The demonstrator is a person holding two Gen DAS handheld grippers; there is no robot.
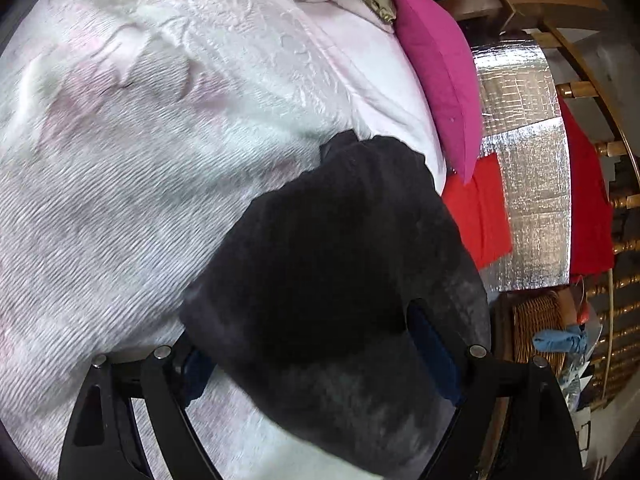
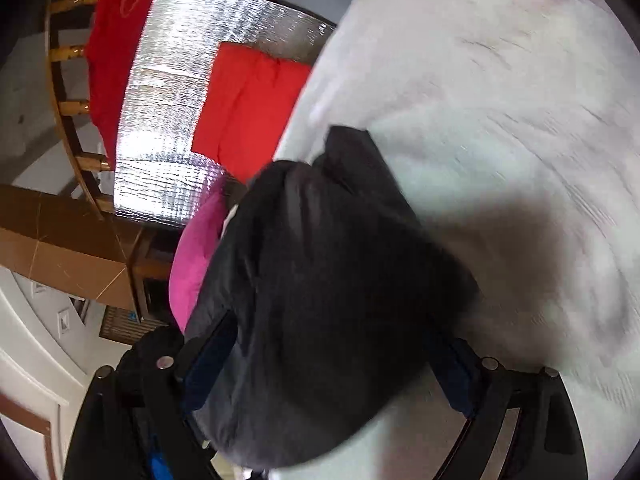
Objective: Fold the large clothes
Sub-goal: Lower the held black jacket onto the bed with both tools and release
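A black garment (image 1: 340, 264) hangs bunched between the fingers of my left gripper (image 1: 320, 364), which is shut on it above a white textured bedspread (image 1: 140, 160). The same black garment (image 2: 320, 280) fills the space between the fingers of my right gripper (image 2: 328, 364), which is shut on it too. Its free end droops forward over the bed in both views. The blue finger pads (image 1: 432, 348) are partly buried in the cloth.
A magenta pillow (image 1: 436, 76) lies at the bed's edge, also seen in the right wrist view (image 2: 196, 264). Red cloths (image 2: 248, 108) lie on a silver foil sheet (image 2: 172, 92) beside the bed. A wicker basket (image 1: 536, 328) and wooden railing (image 1: 616, 200) stand beyond.
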